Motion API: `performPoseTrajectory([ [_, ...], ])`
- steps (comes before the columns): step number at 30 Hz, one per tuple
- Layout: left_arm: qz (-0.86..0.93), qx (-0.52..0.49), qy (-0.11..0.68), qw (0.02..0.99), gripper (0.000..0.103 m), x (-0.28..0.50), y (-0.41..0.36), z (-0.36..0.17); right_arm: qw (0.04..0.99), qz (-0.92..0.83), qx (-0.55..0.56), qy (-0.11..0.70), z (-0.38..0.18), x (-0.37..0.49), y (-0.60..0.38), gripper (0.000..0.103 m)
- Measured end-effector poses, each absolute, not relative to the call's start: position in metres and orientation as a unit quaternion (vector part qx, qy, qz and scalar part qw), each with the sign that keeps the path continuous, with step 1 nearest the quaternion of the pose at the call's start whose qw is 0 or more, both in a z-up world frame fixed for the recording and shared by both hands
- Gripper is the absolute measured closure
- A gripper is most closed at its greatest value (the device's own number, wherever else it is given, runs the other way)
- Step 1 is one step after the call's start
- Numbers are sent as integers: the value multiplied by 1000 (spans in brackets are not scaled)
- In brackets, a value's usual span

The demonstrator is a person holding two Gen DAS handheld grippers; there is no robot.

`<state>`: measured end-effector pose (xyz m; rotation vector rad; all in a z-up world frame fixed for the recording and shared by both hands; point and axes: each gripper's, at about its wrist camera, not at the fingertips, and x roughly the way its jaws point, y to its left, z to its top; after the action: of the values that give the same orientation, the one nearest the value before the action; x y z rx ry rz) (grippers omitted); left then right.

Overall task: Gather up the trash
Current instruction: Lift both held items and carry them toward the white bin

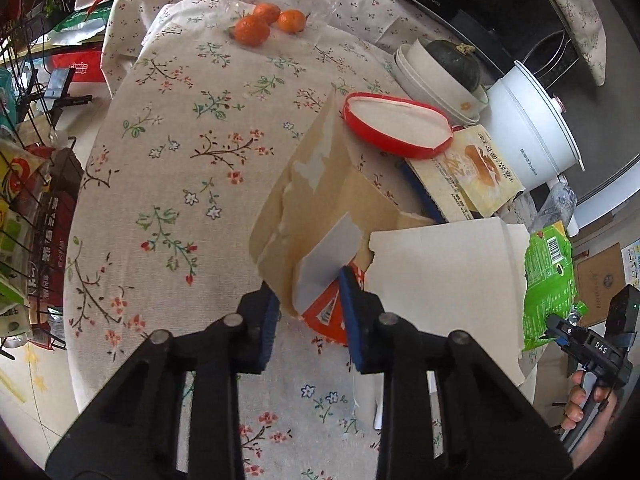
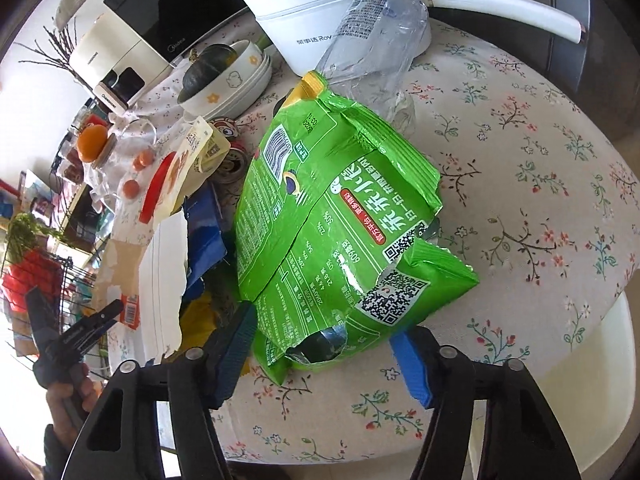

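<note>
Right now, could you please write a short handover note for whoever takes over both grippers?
Left gripper: jaws around the torn brown envelope; grip unconfirmed.
Right gripper: jaws straddle the green snack bag; contact unclear.
Also on the table: white card, red lid, crumpled clear plastic.
Done: nothing collected.
Left: close, lift, bin everything.
</note>
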<state>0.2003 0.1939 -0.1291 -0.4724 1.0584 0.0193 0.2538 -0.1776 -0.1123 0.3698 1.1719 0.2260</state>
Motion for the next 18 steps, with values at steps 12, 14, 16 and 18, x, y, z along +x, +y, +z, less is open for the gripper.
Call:
performPoseTrajectory([
  [12,75,-193,423,882,95,177,211,-77,853,124,168,479,-70,236,-185,97],
  [14,88,-195,405,889,95,169,216,-67,862,124,157,465,-60,231,-184,98],
  [16,96,-196,386,896,95,163,220,-58,870,126,149,453,-50,225,-184,98],
  [18,103,-197,367,903,95,156,223,-50,877,128,142,441,-42,218,-184,99],
])
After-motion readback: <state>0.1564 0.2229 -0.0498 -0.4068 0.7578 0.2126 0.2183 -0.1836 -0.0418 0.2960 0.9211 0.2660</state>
